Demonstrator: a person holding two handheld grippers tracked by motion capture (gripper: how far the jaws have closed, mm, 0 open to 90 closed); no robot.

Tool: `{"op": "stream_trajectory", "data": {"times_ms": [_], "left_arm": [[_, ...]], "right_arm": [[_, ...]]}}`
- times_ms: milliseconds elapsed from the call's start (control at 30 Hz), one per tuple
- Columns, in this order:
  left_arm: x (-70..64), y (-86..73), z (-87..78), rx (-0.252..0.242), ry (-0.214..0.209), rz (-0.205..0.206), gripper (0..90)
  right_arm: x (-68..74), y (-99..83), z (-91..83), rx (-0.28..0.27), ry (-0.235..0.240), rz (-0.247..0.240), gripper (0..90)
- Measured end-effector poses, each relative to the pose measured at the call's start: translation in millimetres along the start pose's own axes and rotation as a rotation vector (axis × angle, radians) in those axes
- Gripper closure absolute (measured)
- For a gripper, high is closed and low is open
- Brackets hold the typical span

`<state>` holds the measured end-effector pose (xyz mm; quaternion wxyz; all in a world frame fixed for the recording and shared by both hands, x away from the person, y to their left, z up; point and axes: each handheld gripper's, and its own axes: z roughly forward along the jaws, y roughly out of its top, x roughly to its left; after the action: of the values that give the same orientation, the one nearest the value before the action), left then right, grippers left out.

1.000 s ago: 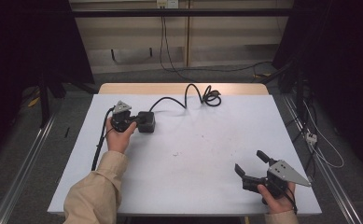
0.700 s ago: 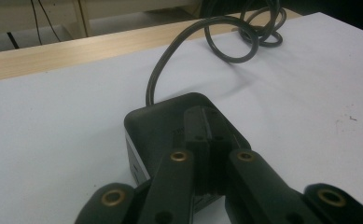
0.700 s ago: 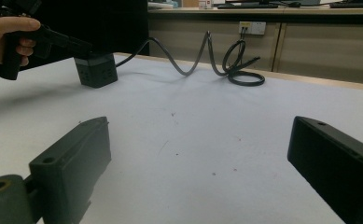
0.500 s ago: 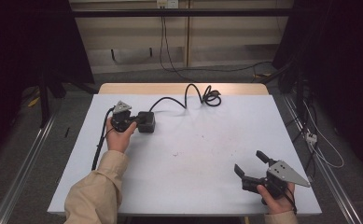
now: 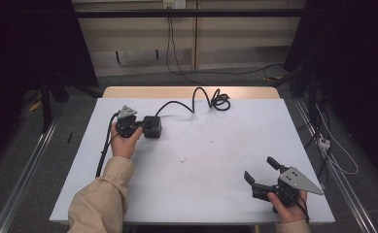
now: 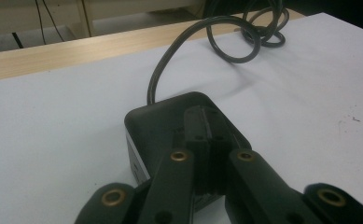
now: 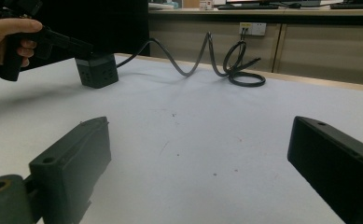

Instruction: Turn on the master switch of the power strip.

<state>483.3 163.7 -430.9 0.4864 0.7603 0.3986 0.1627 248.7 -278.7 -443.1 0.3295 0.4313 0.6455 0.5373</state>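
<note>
Though unlabelled (no legible writing), black power cube (image 5: 152,126) under left hand-held gripper (image 5: 137,125).

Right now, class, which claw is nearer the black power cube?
Left. The left claw rests on top of the power cube; the right claw sits far across the table.

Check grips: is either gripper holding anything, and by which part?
Left gripper: jaws closed together, resting on top of the black power cube, not clamping it. Right gripper: open, holding nothing.

A lab or test room: white table (image 5: 201,165) between dark curtains (image 5: 26,43), floor rails (image 5: 24,177) (loose cables (image 5: 332,150)).
</note>
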Motion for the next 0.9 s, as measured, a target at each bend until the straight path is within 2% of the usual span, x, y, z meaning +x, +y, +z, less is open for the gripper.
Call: {"op": "stream_trajectory", "data": {"times_ms": [900], "left_arm": [[-0.9,-0.6,-0.2,0.000,0.004,-0.015,90.0]], "right_arm": [[2.3,0.5,0.1,-0.002,0.003,0.004,5.7]]}}
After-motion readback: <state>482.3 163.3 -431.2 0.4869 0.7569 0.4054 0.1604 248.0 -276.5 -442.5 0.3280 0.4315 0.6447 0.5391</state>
